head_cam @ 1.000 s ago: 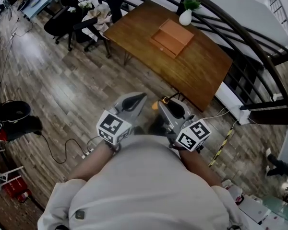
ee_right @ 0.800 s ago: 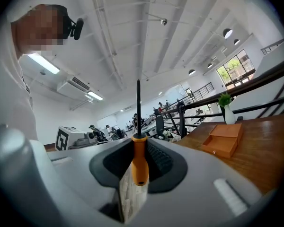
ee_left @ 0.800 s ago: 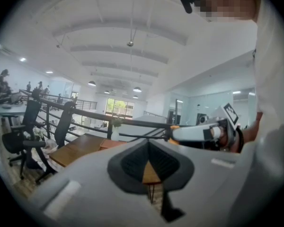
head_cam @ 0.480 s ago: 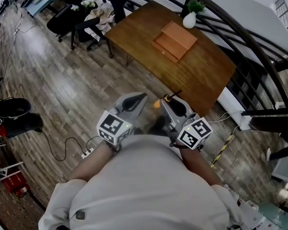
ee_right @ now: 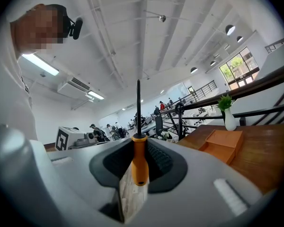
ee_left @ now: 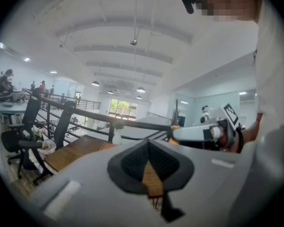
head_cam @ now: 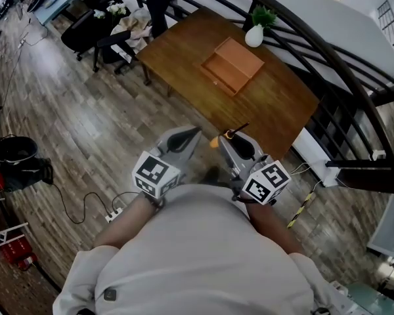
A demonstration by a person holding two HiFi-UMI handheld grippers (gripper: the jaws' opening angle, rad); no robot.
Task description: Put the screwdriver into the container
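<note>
The screwdriver (ee_right: 139, 161) has an orange handle and a thin black shaft that points straight up between the jaws in the right gripper view. My right gripper (ee_right: 138, 167) is shut on its handle. From the head view, the right gripper (head_cam: 227, 140) is held near my chest, and the screwdriver (head_cam: 217, 142) sticks out towards the table. The orange container (head_cam: 231, 64) lies open on the brown wooden table (head_cam: 276, 104), well ahead of both grippers. It shows as the container (ee_right: 225, 144) at the right of the right gripper view. My left gripper (head_cam: 189, 134) is shut with nothing in it.
A white vase with a green plant (head_cam: 255, 35) stands at the table's far edge, beside a dark curved railing (head_cam: 328, 51). Black office chairs (head_cam: 95, 28) stand left of the table. A cable and power strip (head_cam: 111, 212) lie on the wooden floor.
The table and container have shifted slightly in the head view as I move over the floor. Both grippers keep the same pose, with the screwdriver still held.
</note>
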